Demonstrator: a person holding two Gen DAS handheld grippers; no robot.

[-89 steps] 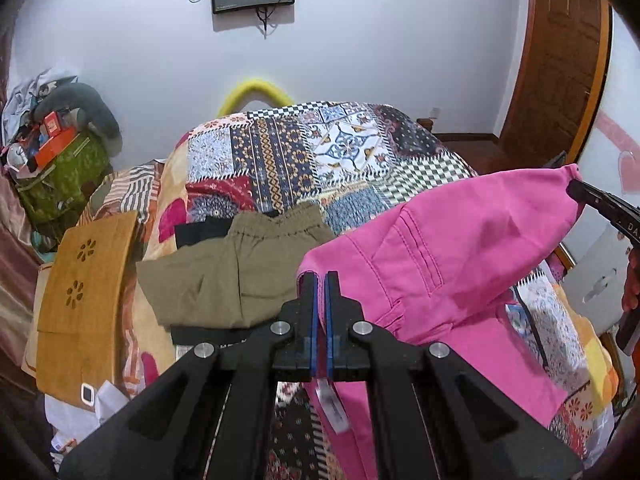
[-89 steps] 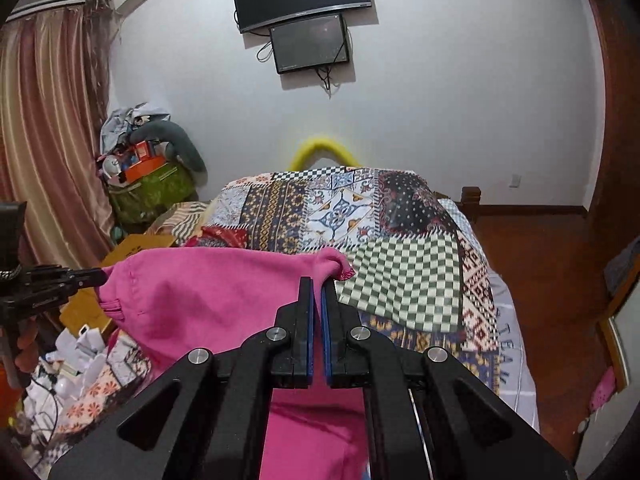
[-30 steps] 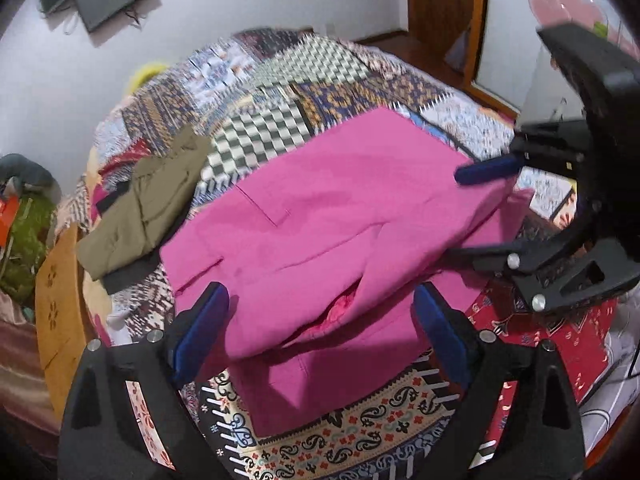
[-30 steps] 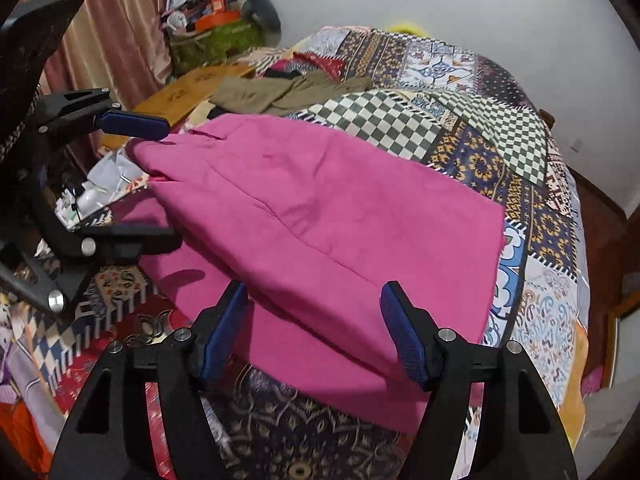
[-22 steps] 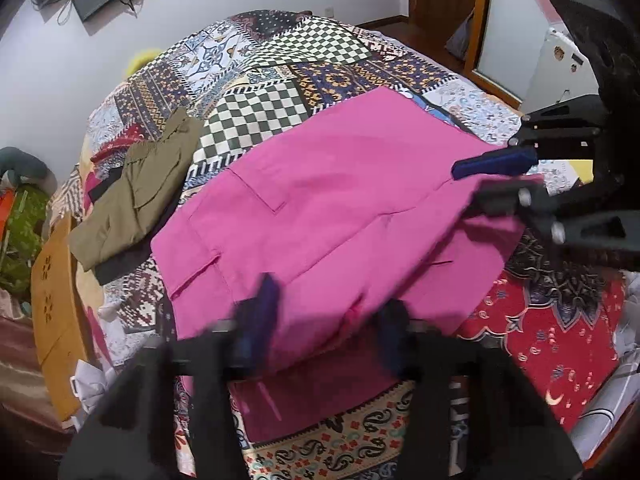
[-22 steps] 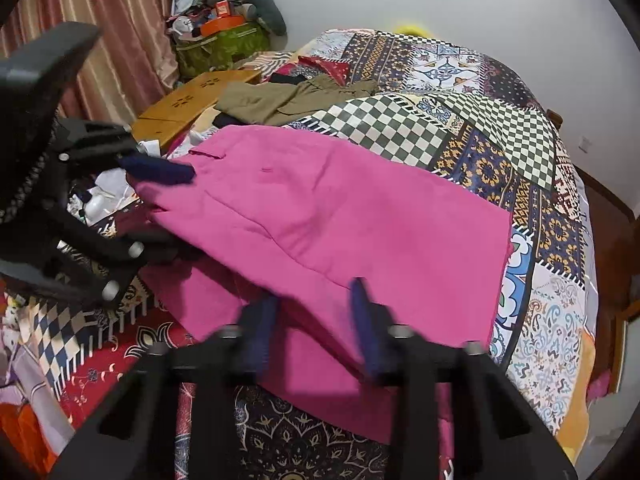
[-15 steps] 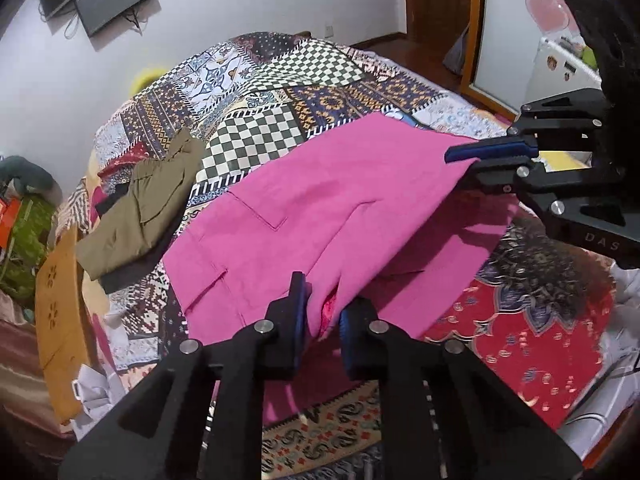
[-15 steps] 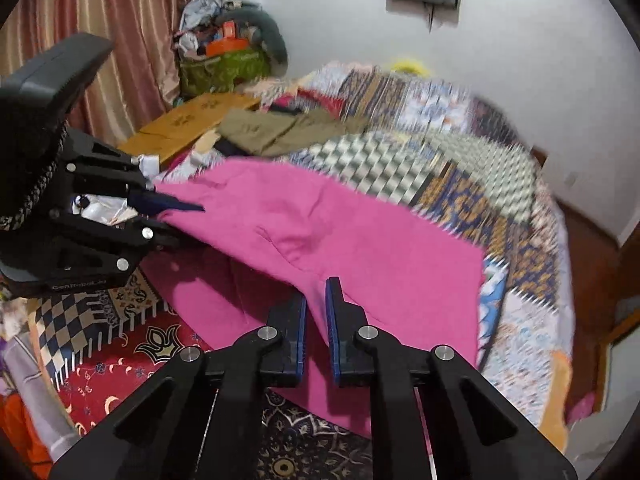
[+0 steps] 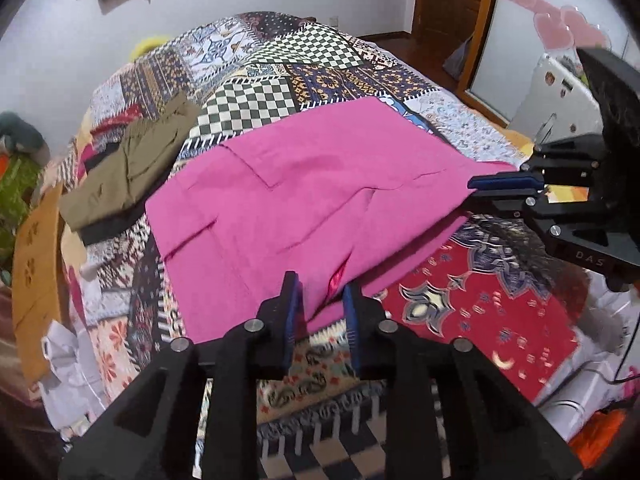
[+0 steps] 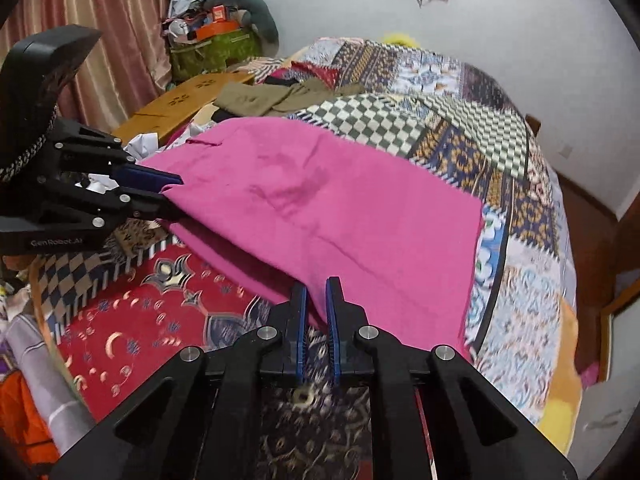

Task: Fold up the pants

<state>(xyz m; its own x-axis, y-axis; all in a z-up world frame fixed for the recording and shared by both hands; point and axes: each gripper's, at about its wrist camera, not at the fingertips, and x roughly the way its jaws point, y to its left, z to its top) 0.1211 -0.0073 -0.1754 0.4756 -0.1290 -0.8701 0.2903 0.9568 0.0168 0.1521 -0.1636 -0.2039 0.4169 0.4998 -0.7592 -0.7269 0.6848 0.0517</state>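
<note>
The left gripper [image 9: 320,292] has its jaws closed on the near edge of the pink pants [image 9: 304,196]; the right gripper [image 10: 315,294] clamps the other corner. The pants lie across the patchwork bed [image 9: 280,60], beside folded olive pants [image 9: 124,172].

Two marks were readable. "DAS" stood in pale letters on the black body of the right gripper [image 9: 500,188], seen from the left wrist view. "GenRobot.AI" stood in white on the body of the left gripper [image 10: 160,190], seen from the right wrist view, last letters fuzzy. Nothing else legible; the box on the clutter pile was too small.
</note>
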